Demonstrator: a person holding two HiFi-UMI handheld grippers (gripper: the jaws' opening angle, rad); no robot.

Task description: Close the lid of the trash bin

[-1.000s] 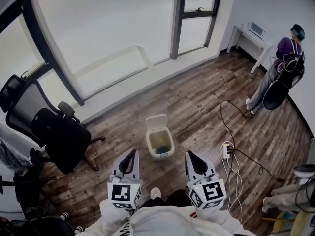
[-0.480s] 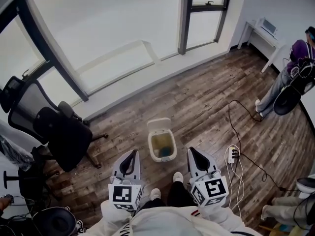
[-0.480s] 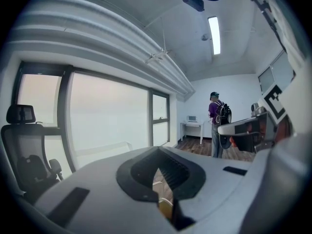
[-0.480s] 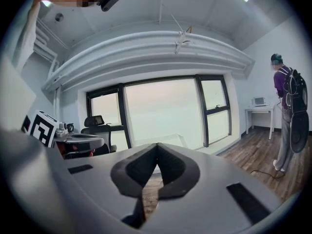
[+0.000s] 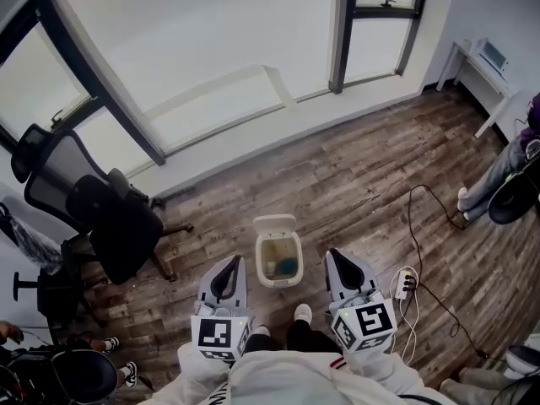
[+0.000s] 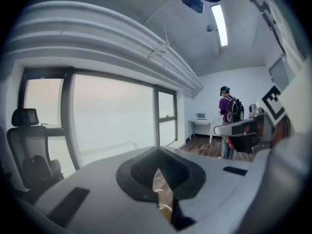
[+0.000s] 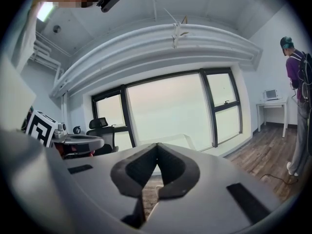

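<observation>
A small white trash bin (image 5: 277,258) stands on the wooden floor, its lid (image 5: 275,224) tipped up and back at the far side. Some yellow and blue waste shows inside. In the head view my left gripper (image 5: 229,267) hangs just left of the bin and my right gripper (image 5: 342,260) just right of it, both nearer me than the bin and above the floor. In the left gripper view the left gripper (image 6: 157,152) has its jaws met at the tips with nothing held. The right gripper (image 7: 157,146) looks the same in the right gripper view.
A black office chair (image 5: 110,218) stands to the left by the big window wall. A power strip (image 5: 403,283) with trailing cables lies on the floor to the right. A person (image 5: 506,175) stands at the right edge near a white desk (image 5: 485,66).
The bin has come closer and now sits between the two gripper tips in the head view. The person at the right has slid toward the frame edge. Both grippers stay shut.
</observation>
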